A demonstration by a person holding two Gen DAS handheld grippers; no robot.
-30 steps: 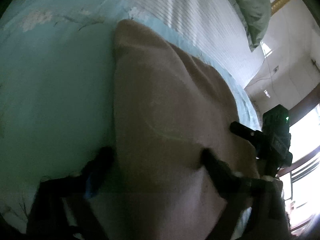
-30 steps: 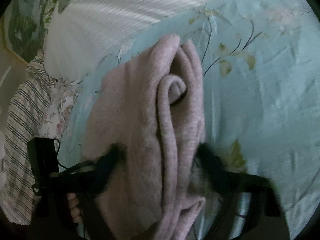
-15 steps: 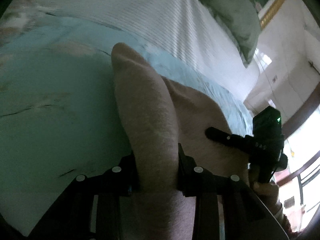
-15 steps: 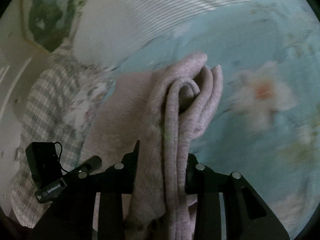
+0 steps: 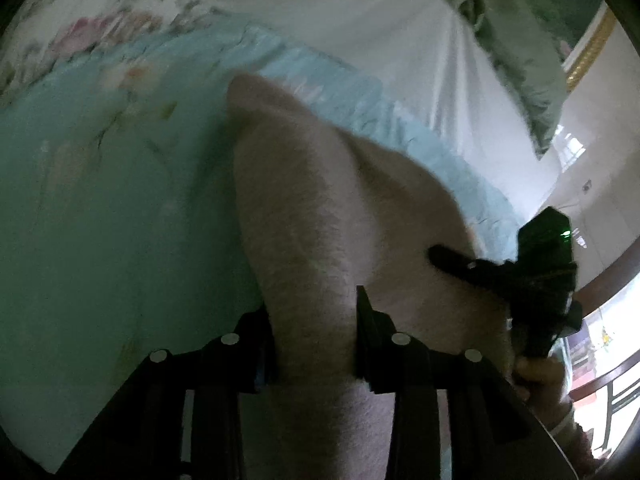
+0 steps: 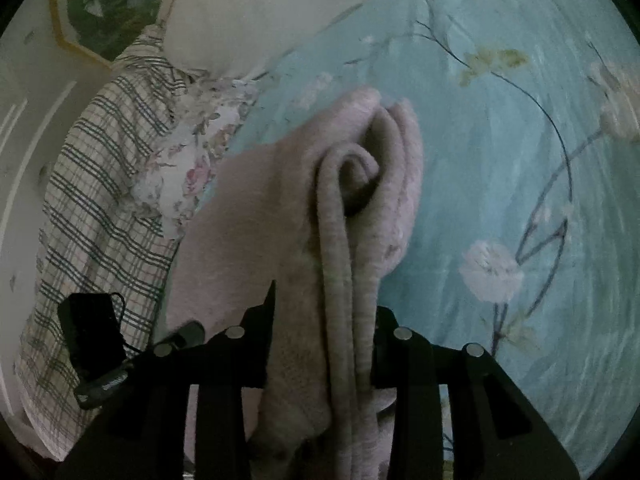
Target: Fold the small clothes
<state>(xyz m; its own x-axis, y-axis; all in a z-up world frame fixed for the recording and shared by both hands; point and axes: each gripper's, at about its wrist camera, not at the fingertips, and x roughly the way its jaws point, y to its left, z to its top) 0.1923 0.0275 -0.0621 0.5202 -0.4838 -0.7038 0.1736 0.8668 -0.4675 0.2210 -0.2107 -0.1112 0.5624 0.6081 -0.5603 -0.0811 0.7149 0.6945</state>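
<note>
A small pink knit garment (image 5: 304,216) hangs between my two grippers above a light blue floral bedsheet (image 5: 100,208). My left gripper (image 5: 314,312) is shut on one bunched edge of it. My right gripper (image 6: 324,316) is shut on the other end, where the garment (image 6: 280,200) shows several folded layers and a rolled edge. In the left wrist view the right gripper (image 5: 520,280) shows at the right, held by a hand. In the right wrist view the left gripper (image 6: 104,344) shows at the lower left.
A white striped pillow (image 5: 360,12) and a green floral pillow (image 5: 516,40) lie at the head of the bed. A plaid cloth (image 6: 92,200) and a floral fabric (image 6: 188,164) lie at the bed's left side. A window (image 5: 608,360) is at the right.
Both grippers closed on the garment's ends and lifted it off the sheet. The views have swung up toward the pillows.
</note>
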